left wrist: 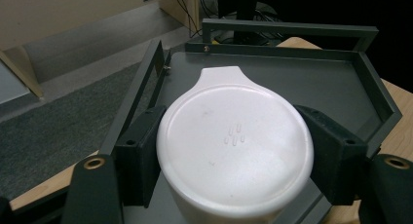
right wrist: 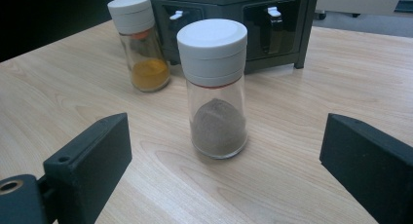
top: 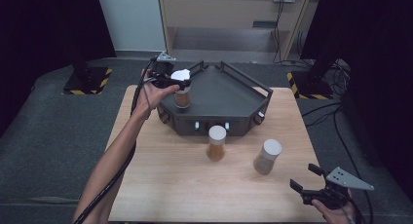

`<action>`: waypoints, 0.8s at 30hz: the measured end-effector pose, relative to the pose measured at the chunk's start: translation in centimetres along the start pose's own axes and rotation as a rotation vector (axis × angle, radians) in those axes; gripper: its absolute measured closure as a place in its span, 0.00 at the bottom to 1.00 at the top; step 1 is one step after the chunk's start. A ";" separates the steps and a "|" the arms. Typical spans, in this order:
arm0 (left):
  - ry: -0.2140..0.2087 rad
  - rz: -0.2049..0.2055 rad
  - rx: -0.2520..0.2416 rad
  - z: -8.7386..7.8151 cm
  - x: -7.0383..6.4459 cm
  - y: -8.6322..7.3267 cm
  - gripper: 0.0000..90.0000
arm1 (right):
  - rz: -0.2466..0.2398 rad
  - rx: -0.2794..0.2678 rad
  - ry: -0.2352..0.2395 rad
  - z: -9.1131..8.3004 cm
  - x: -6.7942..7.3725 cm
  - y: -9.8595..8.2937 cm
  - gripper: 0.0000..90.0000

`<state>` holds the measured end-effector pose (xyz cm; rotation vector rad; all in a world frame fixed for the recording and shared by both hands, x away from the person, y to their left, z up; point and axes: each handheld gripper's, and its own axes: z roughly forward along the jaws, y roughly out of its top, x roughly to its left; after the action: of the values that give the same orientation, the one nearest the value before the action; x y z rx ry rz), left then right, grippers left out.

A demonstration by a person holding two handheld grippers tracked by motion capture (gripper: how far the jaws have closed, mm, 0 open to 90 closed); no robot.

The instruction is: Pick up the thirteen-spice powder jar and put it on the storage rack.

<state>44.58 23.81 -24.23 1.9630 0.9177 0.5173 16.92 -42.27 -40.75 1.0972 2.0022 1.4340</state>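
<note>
The left gripper [top: 182,83] squeezes the white lid of a brown spice jar [top: 182,98] over the dark tray [top: 229,95], while the right gripper [top: 307,181] waits wide open near the grey jar [top: 267,157].

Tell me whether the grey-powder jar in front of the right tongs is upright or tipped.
Upright. The grey-powder jar stands on its base on the table, white cap on top, between the open right tongs and untouched.

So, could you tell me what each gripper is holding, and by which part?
The left gripper clamps a spice jar by its white lid, over the tray. The right gripper is open, holding nothing.
</note>
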 end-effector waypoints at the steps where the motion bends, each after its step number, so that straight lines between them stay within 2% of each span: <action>1: -0.002 0.004 0.003 0.1 0.0 0.0 0.33 | 0.001 0.000 0.000 0.0 0.0 0.0 0.06; 9: -0.019 0.038 0.003 0.5 0.5 -0.4 0.33 | -0.001 0.001 -0.002 0.0 0.0 0.0 0.06; 16: -0.046 0.024 -0.004 1.0 0.9 -0.8 0.33 | 0.001 0.002 -0.003 0.0 0.0 0.0 0.06; 24: -0.047 0.020 -0.011 1.4 0.9 -1.1 0.33 | 0.007 0.002 -0.003 0.0 0.1 0.0 0.06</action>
<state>45.63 24.07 -25.88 1.9683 0.8649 0.4845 16.89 -42.24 -40.72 1.1082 2.0003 1.4331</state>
